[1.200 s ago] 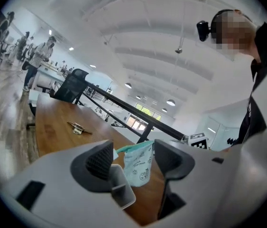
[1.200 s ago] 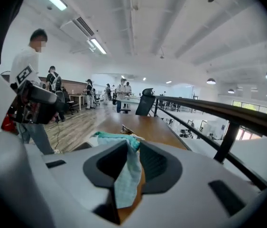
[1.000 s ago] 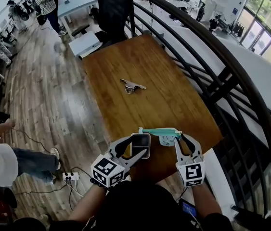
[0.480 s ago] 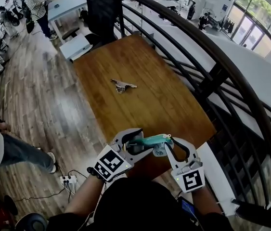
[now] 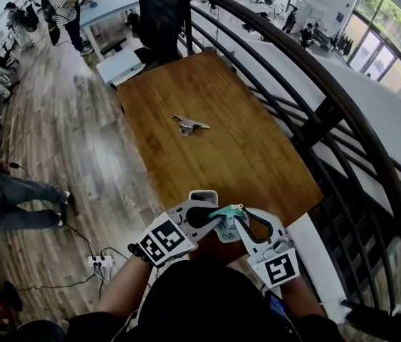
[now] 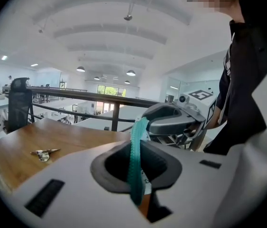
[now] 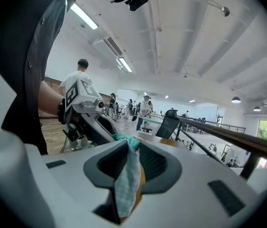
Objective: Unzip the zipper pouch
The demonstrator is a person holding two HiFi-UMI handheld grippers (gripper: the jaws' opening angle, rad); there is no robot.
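Over the table's (image 5: 207, 105) 6 o'clock edge, the zipper pouch (image 5: 226, 214) is hanging between both tools. Jaws of the left gripper (image 6: 138, 175) have just been closing and are pinching its teal zipper edge (image 6: 134, 141). The right gripper (image 7: 126, 179) is clamping fabric. Next, I judge: pulling the zip open. Only the gripper views are showing these pinches.

The right gripper (image 7: 131, 151) presses its grey jaws together on a pale teal fabric zipper pouch (image 7: 125, 186), pinched upright between the dark pads. The left gripper (image 7: 115, 136) reaches in from the left; its jaws have just been closing, with the pouch's brighter teal top edge between them. Behind stand a black office chair (image 7: 168, 123) and a black metal railing (image 7: 228, 139).
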